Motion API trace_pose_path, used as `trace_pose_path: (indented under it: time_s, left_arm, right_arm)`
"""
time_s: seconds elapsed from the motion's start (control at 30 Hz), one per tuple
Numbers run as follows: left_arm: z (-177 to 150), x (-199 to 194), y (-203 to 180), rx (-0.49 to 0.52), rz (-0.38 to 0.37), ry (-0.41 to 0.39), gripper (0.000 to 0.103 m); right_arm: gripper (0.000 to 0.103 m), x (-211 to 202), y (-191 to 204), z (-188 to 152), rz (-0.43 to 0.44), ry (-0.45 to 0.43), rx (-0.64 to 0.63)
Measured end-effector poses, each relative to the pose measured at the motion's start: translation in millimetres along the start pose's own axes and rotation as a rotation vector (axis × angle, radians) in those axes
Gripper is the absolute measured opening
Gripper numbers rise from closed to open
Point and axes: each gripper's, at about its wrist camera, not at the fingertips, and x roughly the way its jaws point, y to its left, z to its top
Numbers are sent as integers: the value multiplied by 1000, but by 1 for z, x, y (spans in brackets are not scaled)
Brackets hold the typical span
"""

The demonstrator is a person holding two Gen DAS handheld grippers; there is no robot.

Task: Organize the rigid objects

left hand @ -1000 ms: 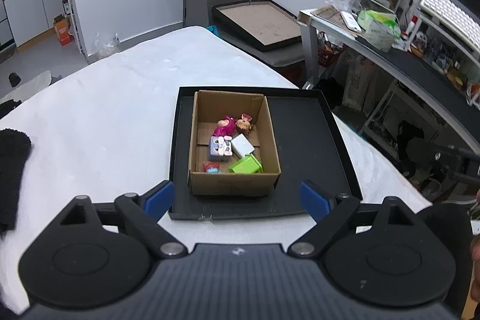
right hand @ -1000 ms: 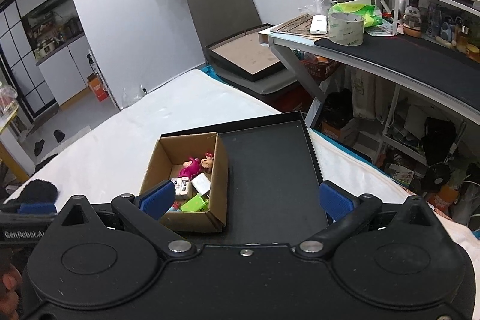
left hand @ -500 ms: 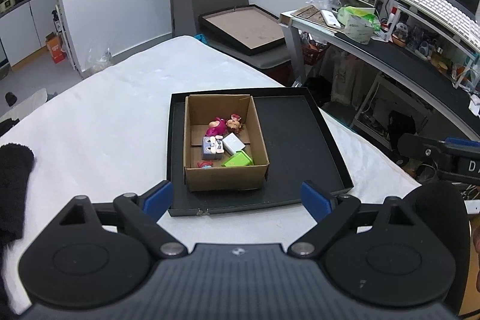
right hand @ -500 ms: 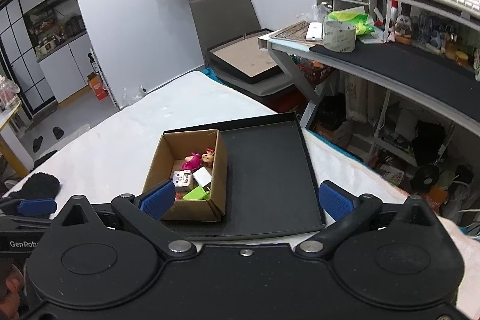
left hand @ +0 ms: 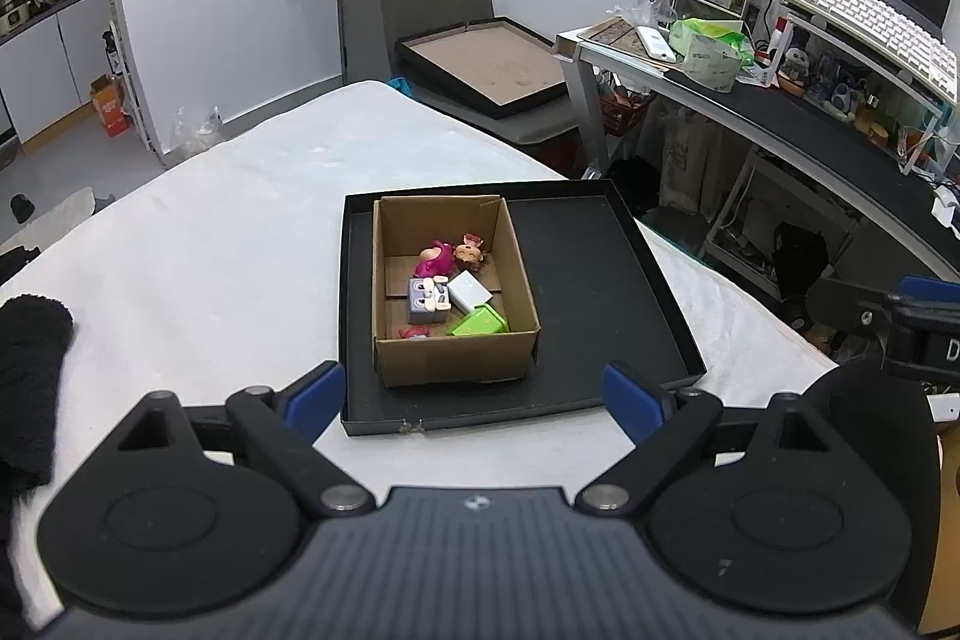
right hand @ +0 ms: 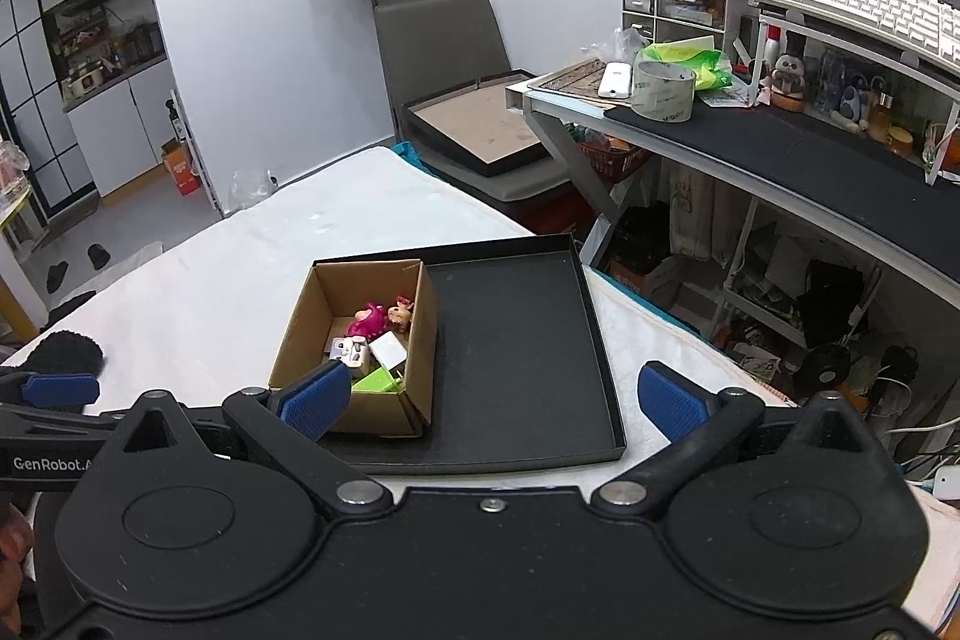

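A brown cardboard box (left hand: 456, 358) stands in the left part of a black tray (left hand: 600, 292) on a white cloth-covered table. In the box lie a pink figure (left hand: 433, 261), a small brown figure (left hand: 471, 253), a grey block toy (left hand: 427, 300), a white cube (left hand: 469, 290) and a green block (left hand: 480, 323). The box (right hand: 414, 340) and tray (right hand: 516, 340) also show in the right wrist view. My left gripper (left hand: 474, 400) is open and empty, held above the tray's near edge. My right gripper (right hand: 492, 400) is open and empty, also near that edge.
A black fuzzy cloth (left hand: 30, 364) lies at the table's left edge. A grey chair with a framed board (left hand: 486, 64) stands beyond the table. A cluttered desk (right hand: 780, 148) with a tape roll (right hand: 663, 91) and keyboard stands to the right.
Both grippers have pulled back and risen from the box, which now looks smaller and farther. Both stay open and empty.
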Motion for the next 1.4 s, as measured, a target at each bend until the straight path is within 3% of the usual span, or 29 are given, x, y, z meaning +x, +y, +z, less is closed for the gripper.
trace_pose_path:
  time_s: [0.73,1.4]
  left_arm:
    - [-6,-5,0,7,-6,-7,92]
    - [-4,-11,-1,11,-13,-23,92]
  right_arm:
    - [103,-4,3,-5,27,8,-8]
    - [103,-8,3,-6,0,-3,-12]
